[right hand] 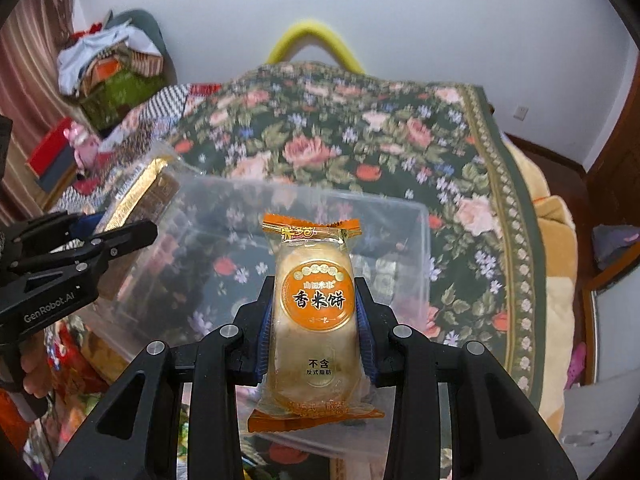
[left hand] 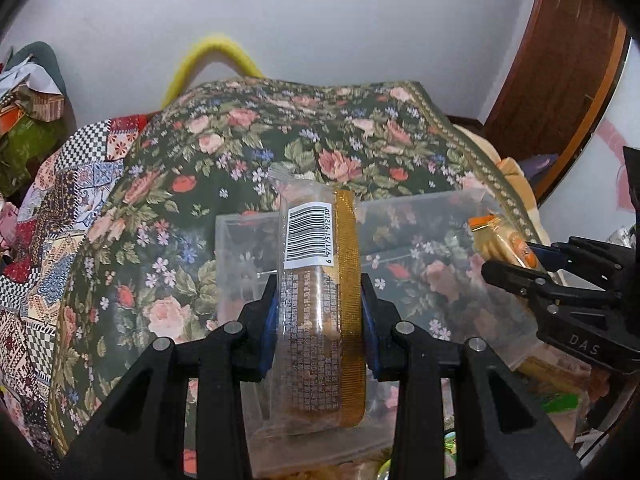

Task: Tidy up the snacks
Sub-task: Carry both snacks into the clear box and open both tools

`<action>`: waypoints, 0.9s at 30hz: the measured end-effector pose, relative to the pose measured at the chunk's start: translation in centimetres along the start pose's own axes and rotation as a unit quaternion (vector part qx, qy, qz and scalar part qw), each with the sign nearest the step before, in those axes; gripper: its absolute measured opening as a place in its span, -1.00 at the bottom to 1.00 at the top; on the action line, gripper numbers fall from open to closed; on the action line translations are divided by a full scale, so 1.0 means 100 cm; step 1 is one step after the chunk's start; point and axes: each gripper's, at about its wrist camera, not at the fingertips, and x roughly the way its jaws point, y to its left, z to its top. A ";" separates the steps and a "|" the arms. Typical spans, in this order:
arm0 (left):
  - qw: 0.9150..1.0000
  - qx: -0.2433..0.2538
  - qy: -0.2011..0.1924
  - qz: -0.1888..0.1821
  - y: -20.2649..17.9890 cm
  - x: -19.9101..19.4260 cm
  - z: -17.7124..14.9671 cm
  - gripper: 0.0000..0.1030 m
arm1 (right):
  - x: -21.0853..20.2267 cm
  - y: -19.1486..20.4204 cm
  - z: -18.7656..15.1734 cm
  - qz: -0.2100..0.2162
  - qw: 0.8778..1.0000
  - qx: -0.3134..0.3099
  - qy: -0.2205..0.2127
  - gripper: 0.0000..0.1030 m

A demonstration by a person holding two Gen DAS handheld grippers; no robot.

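Observation:
My left gripper (left hand: 319, 292) is shut on a gold-edged clear snack packet with a barcode (left hand: 316, 280), held over a clear plastic bin (left hand: 420, 208). My right gripper (right hand: 316, 300) is shut on an orange rice-cracker packet (right hand: 314, 312), held over the same bin (right hand: 384, 208). In the left wrist view the right gripper (left hand: 516, 258) and its cracker packet (left hand: 496, 240) show at the right. In the right wrist view the left gripper (right hand: 132, 236) and its gold-edged packet (right hand: 140, 188) show at the left. The bin looks empty inside.
The bin stands on a floral quilt (left hand: 280, 148) over a bed. Several loose snack packets (right hand: 72, 344) lie below the bin at the near left. Piled clothes and boxes (right hand: 108, 72) sit at the far left. A wooden door (left hand: 560, 80) is at the right.

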 end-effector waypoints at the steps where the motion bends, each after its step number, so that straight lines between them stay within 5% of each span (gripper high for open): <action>1: 1.000 0.001 0.003 0.000 0.000 0.003 0.000 -0.31 | 0.003 -0.001 0.000 0.001 1.000 -0.001 0.004 -0.36; 9: 0.999 0.009 0.027 0.014 -0.002 0.017 -0.007 -0.29 | 0.005 0.001 -0.002 -0.009 1.000 -0.007 0.021 -0.33; 19: 1.000 0.019 -0.015 0.016 -0.004 -0.038 -0.009 -0.22 | -0.029 0.006 -0.003 -0.003 1.000 -0.002 -0.013 -0.05; 27: 0.998 0.012 -0.062 0.022 0.006 -0.103 -0.027 0.33 | -0.080 0.007 -0.013 -0.017 0.998 0.001 -0.066 0.15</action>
